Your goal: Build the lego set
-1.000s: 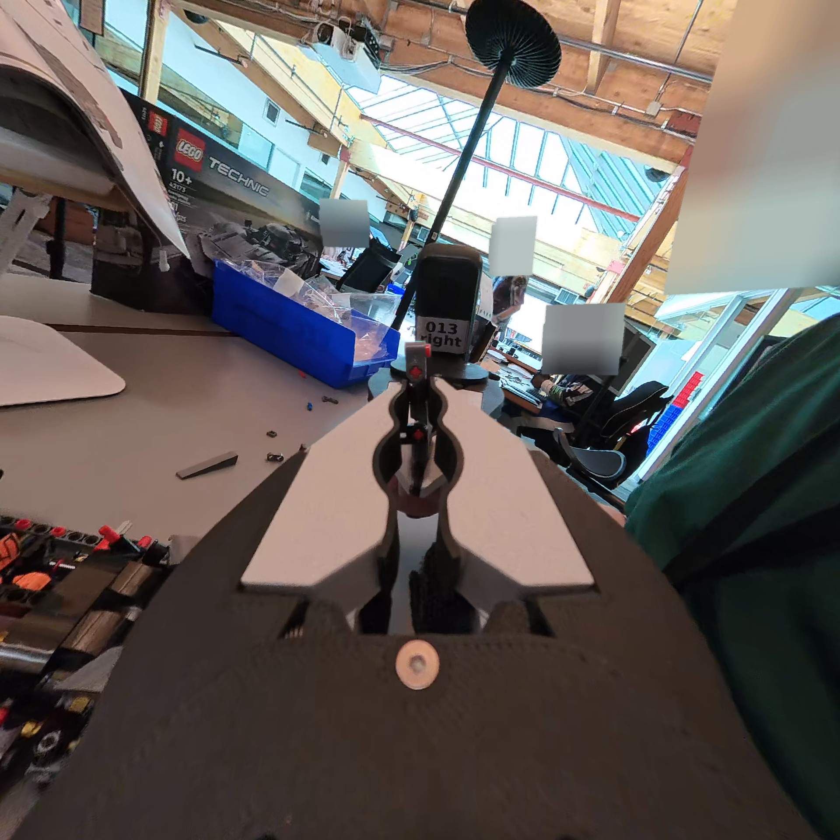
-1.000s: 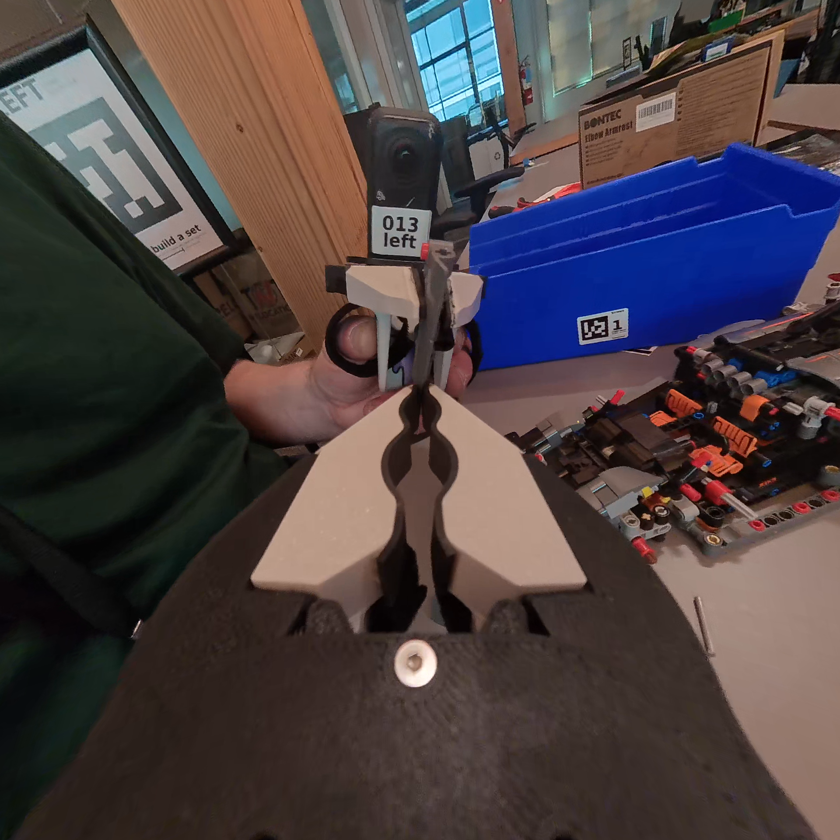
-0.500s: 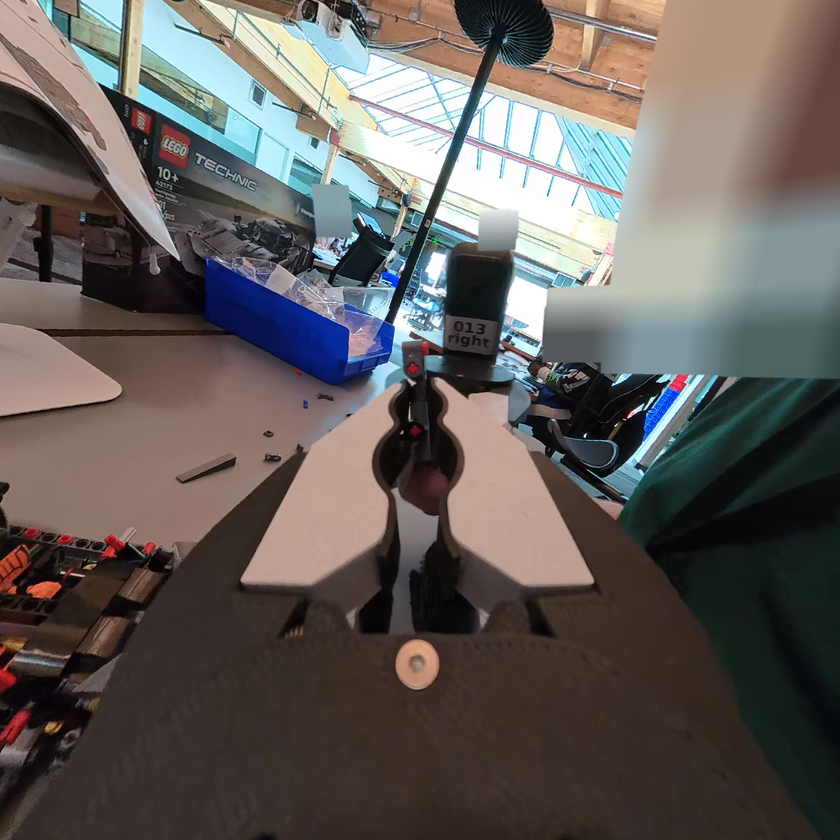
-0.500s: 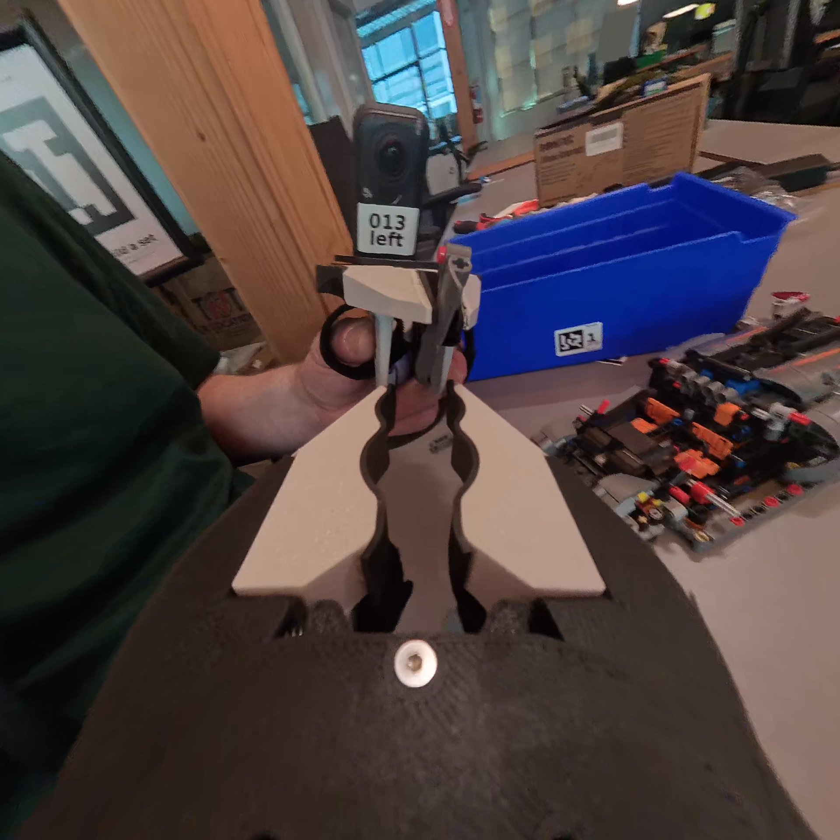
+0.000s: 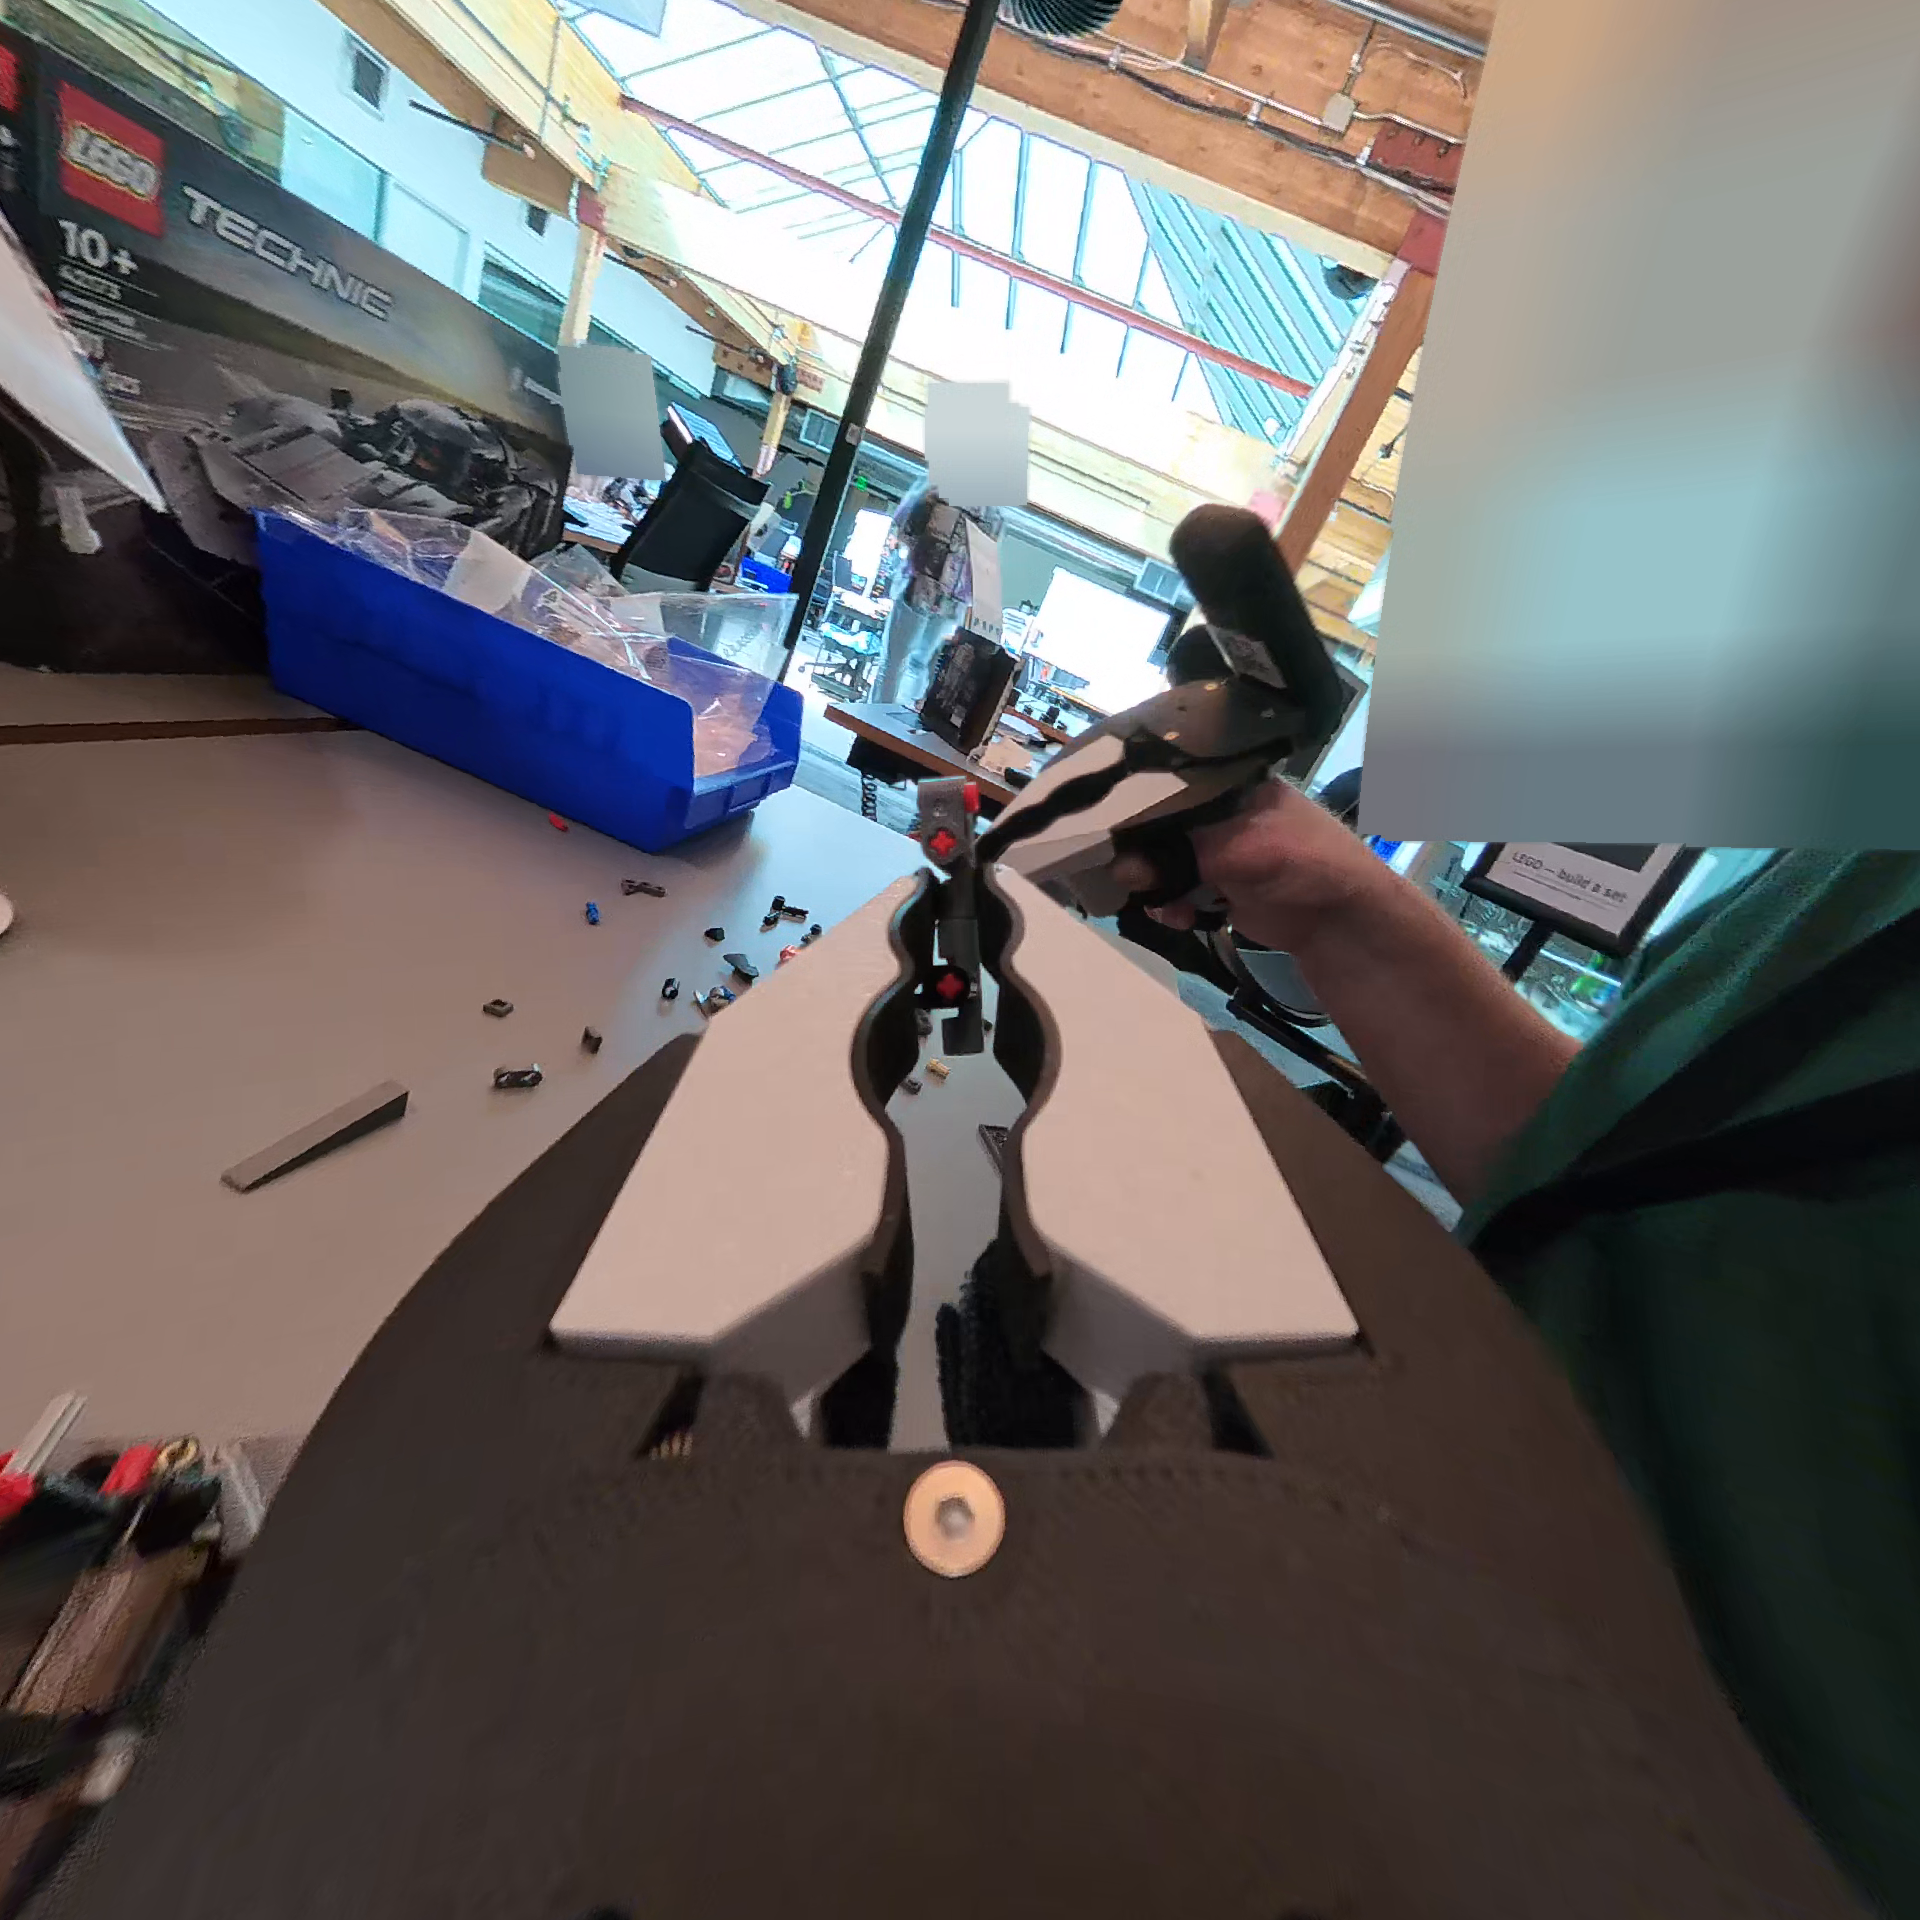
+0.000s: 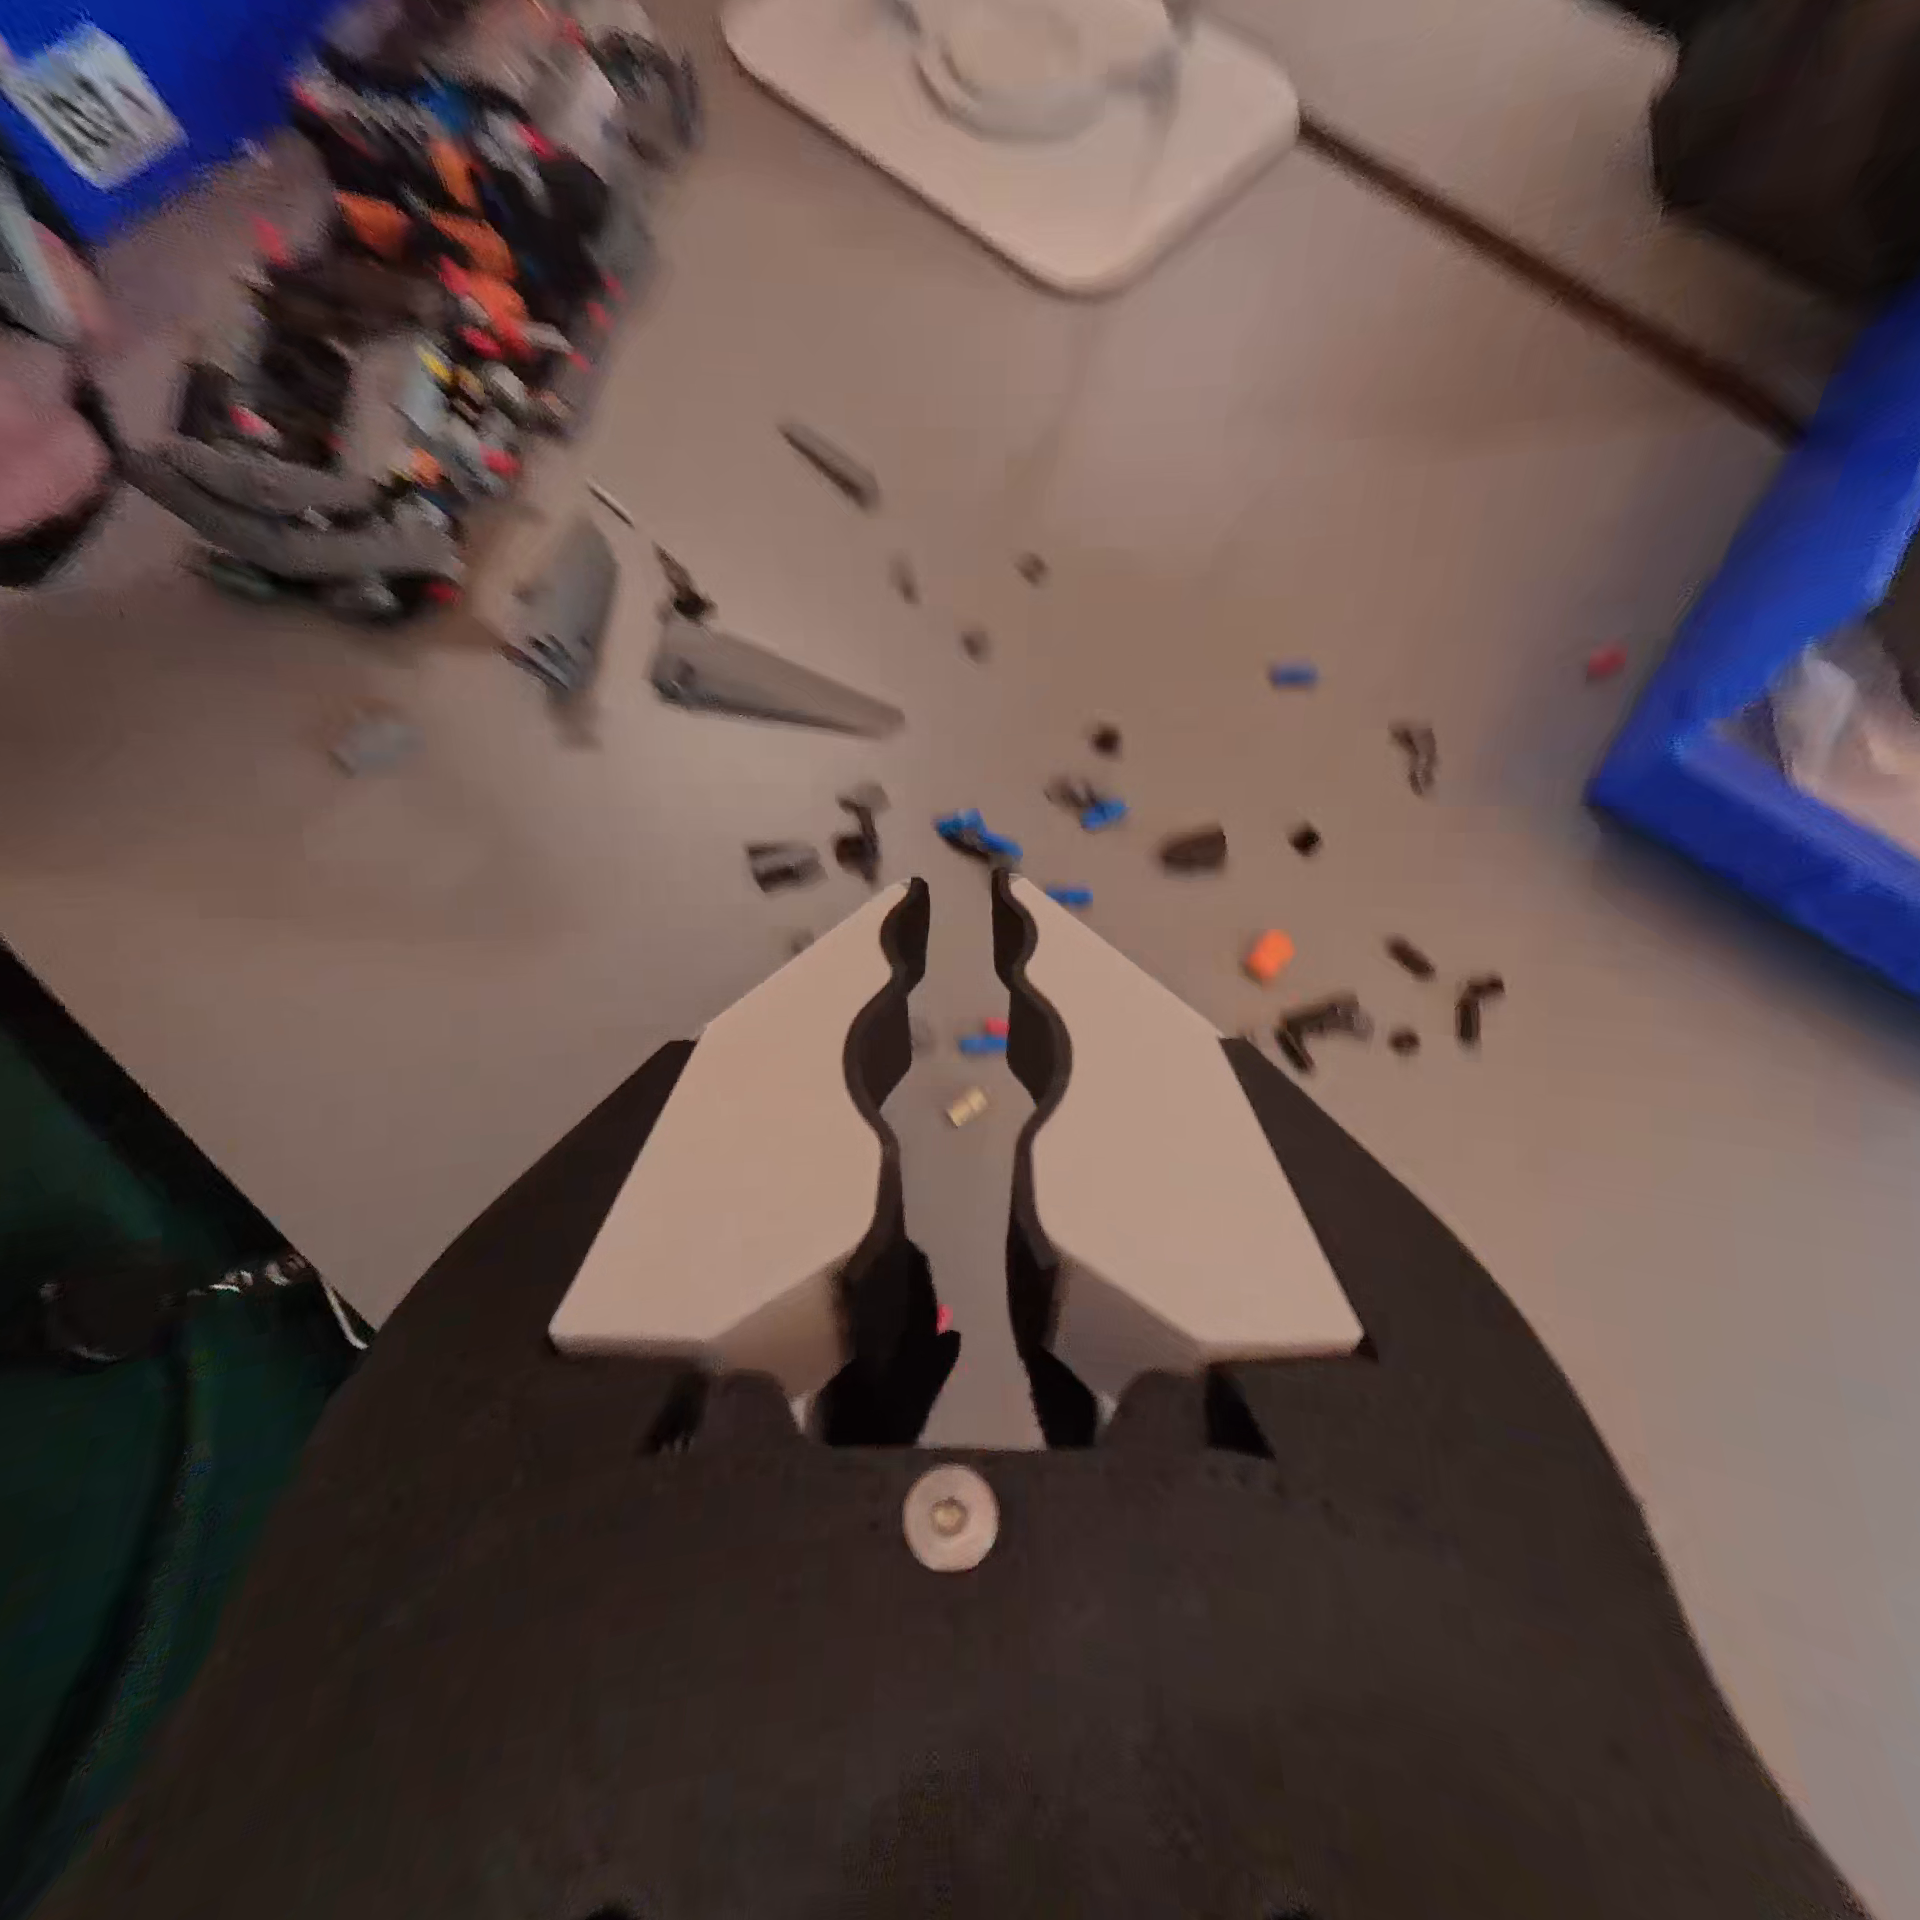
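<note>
- Holding a small grey beam piece with red pins [image 5: 951, 914] upright, our left gripper [image 5: 954, 904] has its fingers clamped on it, above the bench [image 5: 260, 935].
- Our right gripper [image 6: 954, 894] is empty, its fingers a little apart, tilted down over the scattered loose parts [image 6: 1091, 821] on the bench; this view is blurred by motion.
- We judge the next step to be picking a part from that scatter. The risk is that the blur and the crowding of tiny pins lead us to nip the wrong one or knock its neighbours away.
- The grey piece is pinched only at its lower half, so we judge it could twist or slip if bumped.
- The half-built model [image 6: 416, 312] sits well to the left of the scatter, with two grey wedge panels [image 6: 758, 686] lying between them.
- A blue bin [image 5: 520, 686] holding clear bags stands beyond the parts, and the set's box [image 5: 270, 343] behind it.
- A white flat base [image 6: 1039, 156] lies farther off.
</note>
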A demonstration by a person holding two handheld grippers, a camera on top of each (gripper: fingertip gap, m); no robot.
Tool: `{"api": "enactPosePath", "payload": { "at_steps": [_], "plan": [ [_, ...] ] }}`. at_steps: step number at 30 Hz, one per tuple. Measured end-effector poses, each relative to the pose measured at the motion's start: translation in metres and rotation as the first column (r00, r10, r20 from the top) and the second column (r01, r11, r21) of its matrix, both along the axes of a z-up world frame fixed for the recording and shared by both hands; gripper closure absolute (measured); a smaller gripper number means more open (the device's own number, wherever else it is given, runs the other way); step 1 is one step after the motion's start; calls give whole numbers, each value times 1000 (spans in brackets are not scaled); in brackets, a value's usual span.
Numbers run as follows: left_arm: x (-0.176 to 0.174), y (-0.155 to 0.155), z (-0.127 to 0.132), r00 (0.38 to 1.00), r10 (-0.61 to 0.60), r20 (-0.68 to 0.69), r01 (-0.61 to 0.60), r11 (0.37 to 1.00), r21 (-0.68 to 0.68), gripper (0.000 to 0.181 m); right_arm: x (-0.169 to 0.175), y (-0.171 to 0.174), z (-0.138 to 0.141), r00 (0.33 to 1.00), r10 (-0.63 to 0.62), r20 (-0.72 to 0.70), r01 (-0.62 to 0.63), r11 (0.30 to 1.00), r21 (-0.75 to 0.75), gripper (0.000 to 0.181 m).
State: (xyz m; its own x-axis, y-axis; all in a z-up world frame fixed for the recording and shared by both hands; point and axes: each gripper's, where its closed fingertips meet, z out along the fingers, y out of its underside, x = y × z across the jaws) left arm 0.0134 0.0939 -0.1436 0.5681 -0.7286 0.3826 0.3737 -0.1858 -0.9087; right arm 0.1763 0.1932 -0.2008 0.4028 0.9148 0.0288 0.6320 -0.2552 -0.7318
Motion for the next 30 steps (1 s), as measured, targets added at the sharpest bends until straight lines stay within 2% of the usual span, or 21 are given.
{"api": "enactPosePath", "payload": {
  "at_steps": [4, 8, 11, 16, 20, 23, 26, 29, 30],
  "plan": [
    [12, 15, -4, 998, -46, -31, 46, 999, 0, 176, 19, 20, -49, 983, -113, 147, 121, 992, -46, 170],
    [20, 23, -4, 995, -86, -41, 87, 996, 9, 177, 25, 28, -82, 951, -154, 269, 167, 986, -25, 168],
    [25, 24, -6, 994, -98, -50, 99, 995, 8, 177, 31, 31, -95, 938, -171, 301, 194, 980, -47, 163],
    [24, 25, -5, 995, -92, -40, 92, 996, 11, 177, 28, 36, -108, 947, -170, 271, 207, 972, -111, 162],
    [23, 26, -5, 995, -100, -22, 100, 995, 4, 177, 22, 37, -109, 960, -155, 232, 189, 973, -131, 175],
    [27, 26, -6, 994, -107, -37, 108, 994, 4, 176, 21, 38, -109, 965, -148, 218, 184, 971, -155, 176],
    [28, 25, -6, 993, -107, -42, 107, 994, 7, 177, 10, 24, -101, 982, -81, 170, 113, 975, -191, 177],
    [27, 25, -4, 994, -109, -25, 110, 994, 10, 177, -16, -13, -84, 979, 152, 139, -128, 977, -172, 181],
    [27, 25, -4, 993, -112, -24, 112, 994, 9, 176, -25, -22, -81, 972, 187, 142, -166, 974, -152, 181]
  ]
}}
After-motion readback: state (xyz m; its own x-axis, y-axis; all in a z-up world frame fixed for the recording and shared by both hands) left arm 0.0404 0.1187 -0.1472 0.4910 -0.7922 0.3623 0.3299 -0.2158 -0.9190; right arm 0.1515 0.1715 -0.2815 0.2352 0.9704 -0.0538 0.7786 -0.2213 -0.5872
